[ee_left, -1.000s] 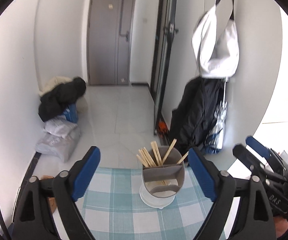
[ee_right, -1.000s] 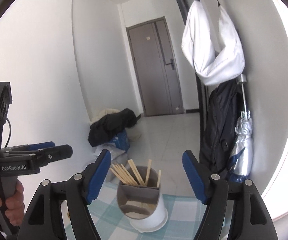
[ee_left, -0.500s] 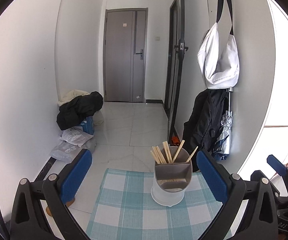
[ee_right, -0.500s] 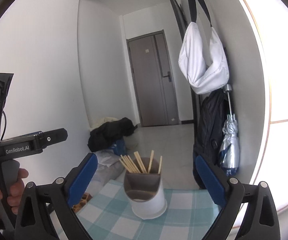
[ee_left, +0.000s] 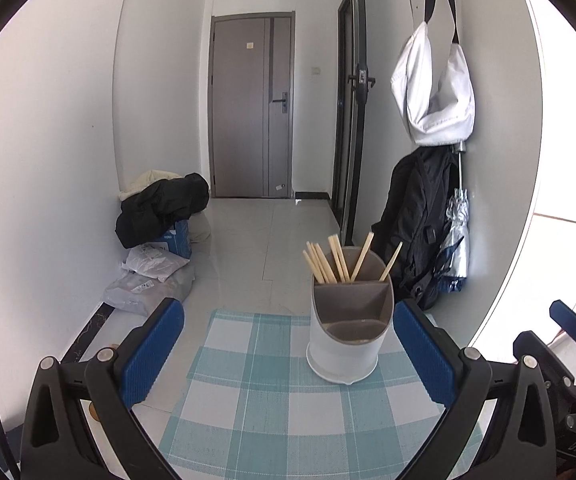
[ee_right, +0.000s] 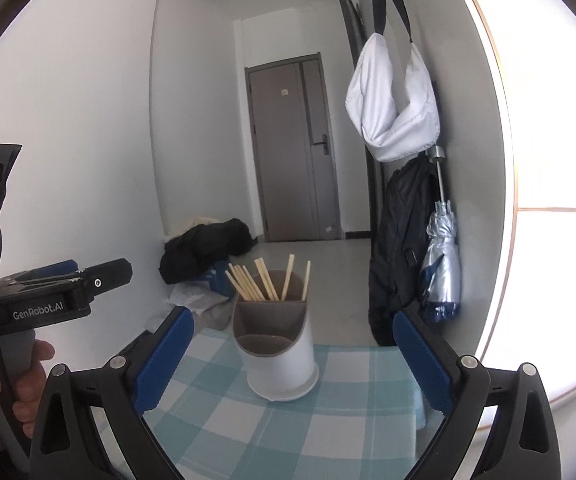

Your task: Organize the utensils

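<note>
A white utensil holder (ee_left: 348, 332) with a grey insert stands on a teal checked mat (ee_left: 272, 400). Several wooden chopsticks (ee_left: 328, 264) stand in its back compartment; the front compartment looks empty. It also shows in the right wrist view (ee_right: 278, 348), with the chopsticks (ee_right: 260, 282) and mat (ee_right: 352, 412). My left gripper (ee_left: 288, 350) is open and empty, held back from the holder, which sits nearer its right finger. My right gripper (ee_right: 292, 356) is open and empty, with the holder between its fingers farther on.
The right gripper (ee_left: 568, 344) shows at the left view's right edge; the left gripper's body (ee_right: 48, 296) shows at the right view's left. A black backpack (ee_left: 416, 224), umbrella (ee_right: 442, 256) and white bag (ee_left: 434, 92) hang on the right wall. Clothes and bags (ee_left: 160, 216) lie on the floor.
Both grippers have pulled back and lifted, so the holder looks smaller and more of the mat and hallway shows. Both stay open and empty.
</note>
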A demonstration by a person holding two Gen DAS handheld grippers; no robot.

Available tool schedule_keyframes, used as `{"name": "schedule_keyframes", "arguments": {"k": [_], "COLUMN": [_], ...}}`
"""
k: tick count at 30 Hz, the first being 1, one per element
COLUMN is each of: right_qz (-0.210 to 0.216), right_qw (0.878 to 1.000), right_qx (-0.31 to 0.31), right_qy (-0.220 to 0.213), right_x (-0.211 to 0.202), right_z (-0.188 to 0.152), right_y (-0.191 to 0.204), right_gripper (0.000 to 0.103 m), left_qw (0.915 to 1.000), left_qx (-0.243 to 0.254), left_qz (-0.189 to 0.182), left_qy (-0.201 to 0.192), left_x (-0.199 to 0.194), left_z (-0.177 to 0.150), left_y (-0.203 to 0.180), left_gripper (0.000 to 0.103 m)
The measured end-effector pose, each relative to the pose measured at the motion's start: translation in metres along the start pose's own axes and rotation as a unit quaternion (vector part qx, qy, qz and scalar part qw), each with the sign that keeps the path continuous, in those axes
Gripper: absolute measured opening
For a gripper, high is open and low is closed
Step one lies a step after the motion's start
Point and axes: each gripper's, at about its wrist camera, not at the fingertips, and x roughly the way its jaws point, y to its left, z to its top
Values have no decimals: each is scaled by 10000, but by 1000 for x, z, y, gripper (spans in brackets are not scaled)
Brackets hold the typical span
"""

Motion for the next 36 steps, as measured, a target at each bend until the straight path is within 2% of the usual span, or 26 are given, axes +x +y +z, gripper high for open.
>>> {"name": "schedule_keyframes", "arguments": {"k": [9,15,36], "right_qz": [-136,-124,-154], "right_qw": [9997,9996,9996], "right_qx": [-47,-64,-177], "right_qy": [186,235,168], "right_x": [11,18,16], "right_z": [-19,-21,-23], "right_y": [-5,-6,-3], "right_gripper": [101,101,101], "left_qw": [9988,9995,9974], "left_qx": [-158,-92,-416], "left_qz": [83,69,184], "left_qy": [453,296,558], "left_x": [28,25,34], "left_z": [-18,-17,-22], "left_y": [5,1,10], "left_gripper": [102,102,102]}}
